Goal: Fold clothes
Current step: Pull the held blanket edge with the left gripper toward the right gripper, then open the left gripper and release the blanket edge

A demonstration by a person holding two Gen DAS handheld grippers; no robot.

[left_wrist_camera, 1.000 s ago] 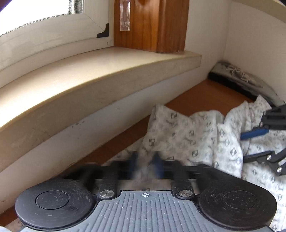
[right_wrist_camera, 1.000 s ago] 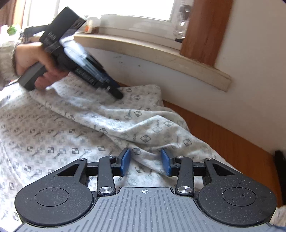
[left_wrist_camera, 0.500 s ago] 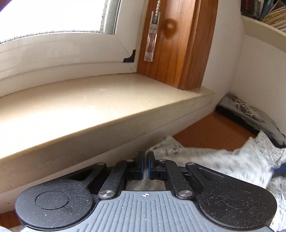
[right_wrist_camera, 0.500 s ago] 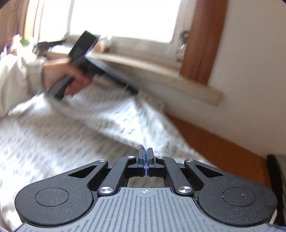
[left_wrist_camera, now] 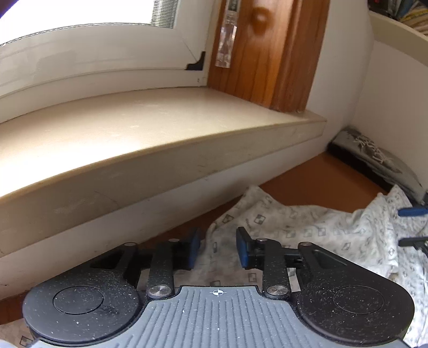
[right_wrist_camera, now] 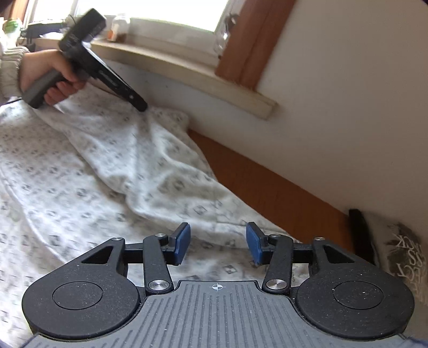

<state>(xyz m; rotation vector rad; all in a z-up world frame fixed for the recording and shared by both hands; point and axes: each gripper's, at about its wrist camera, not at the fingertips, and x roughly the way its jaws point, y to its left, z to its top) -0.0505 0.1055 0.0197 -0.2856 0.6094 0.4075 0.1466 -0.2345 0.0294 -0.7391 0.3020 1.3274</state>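
Observation:
A white garment (right_wrist_camera: 107,174) printed with small grey squares lies spread over a brown wooden surface, its far edge (left_wrist_camera: 307,230) folded over toward the wall. My left gripper (left_wrist_camera: 218,249) hovers low over that edge; its jaws are opening, the cloth lies under them and nothing is pinched. A hand (right_wrist_camera: 50,77) holds it, and its tip (right_wrist_camera: 141,107) points down at the fabric in the right wrist view. The jaws of my right gripper (right_wrist_camera: 218,245) are opening too, above the cloth's near corner, with the blue pads clear of it. The right gripper's tips (left_wrist_camera: 413,227) show at the left view's right edge.
A beige window sill (left_wrist_camera: 133,139) and white wall run close behind the cloth. A wooden frame (left_wrist_camera: 267,53) rises from the sill. Bare wooden surface (left_wrist_camera: 321,182) shows by the corner. A dark printed cushion (right_wrist_camera: 401,249) lies against the right wall. Small jars (right_wrist_camera: 120,25) stand on the sill.
Both grippers were shut half a second ago and now stand open. The lifted cloth edge has dropped back onto the surface. The right gripper's view has shifted along the cloth.

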